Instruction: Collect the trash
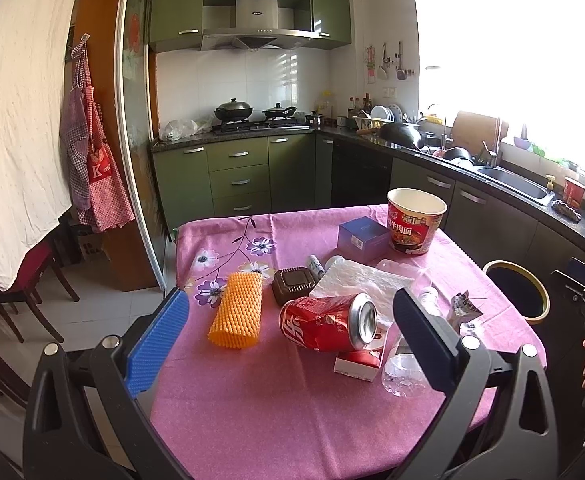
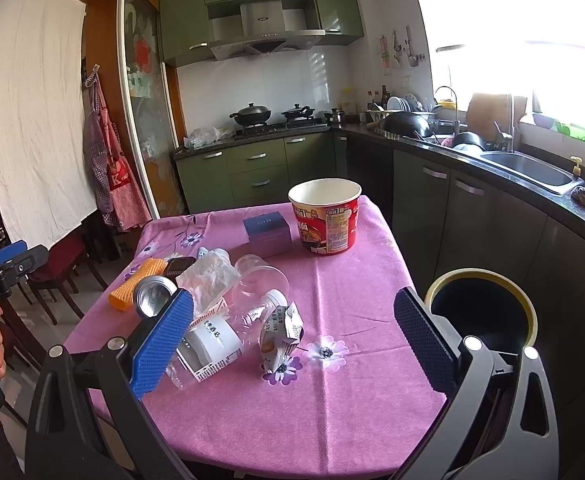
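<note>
Trash lies on a pink flowered tablecloth (image 1: 276, 400): a dented red can (image 1: 326, 322) on its side, an orange foam net (image 1: 236, 310), a brown box (image 1: 294, 284), crumpled white plastic (image 1: 362, 280), a clear bottle (image 2: 212, 346), a crumpled wrapper (image 2: 282, 336), a blue box (image 2: 267, 234) and a red noodle cup (image 2: 326, 216). My left gripper (image 1: 292, 332) is open and empty, just short of the can. My right gripper (image 2: 296, 336) is open and empty, above the wrapper. A black bin (image 2: 482, 312) with a yellow rim stands at the table's right.
Dark chairs (image 1: 24, 280) stand left of the table. Green cabinets with a stove (image 1: 252, 122) are behind, and a counter with a sink (image 2: 528, 166) runs along the right. The bin also shows in the left wrist view (image 1: 516, 294).
</note>
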The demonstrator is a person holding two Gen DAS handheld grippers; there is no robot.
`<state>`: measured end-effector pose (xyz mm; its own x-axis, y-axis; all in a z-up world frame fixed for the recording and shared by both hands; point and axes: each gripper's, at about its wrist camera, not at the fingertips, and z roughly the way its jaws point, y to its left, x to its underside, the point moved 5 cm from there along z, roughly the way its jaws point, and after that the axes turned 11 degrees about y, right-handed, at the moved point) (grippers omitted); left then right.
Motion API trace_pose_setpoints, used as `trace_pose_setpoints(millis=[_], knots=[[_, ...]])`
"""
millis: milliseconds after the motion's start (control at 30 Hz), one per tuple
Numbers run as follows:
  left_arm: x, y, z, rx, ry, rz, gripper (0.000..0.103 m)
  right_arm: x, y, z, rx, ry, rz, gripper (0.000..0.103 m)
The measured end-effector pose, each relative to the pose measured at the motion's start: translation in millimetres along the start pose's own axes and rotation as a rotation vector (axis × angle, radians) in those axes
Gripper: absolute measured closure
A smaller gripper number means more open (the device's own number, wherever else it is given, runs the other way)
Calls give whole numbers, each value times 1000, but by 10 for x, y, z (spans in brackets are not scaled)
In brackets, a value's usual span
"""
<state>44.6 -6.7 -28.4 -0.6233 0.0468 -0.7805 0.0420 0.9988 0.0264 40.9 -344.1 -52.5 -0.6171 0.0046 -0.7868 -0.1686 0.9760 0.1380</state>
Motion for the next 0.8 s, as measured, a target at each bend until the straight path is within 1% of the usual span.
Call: trace_pose_setpoints(millis=[800], knots=[[73,-8,77,0,12,6,6,30,20,75,0,13,2,4]])
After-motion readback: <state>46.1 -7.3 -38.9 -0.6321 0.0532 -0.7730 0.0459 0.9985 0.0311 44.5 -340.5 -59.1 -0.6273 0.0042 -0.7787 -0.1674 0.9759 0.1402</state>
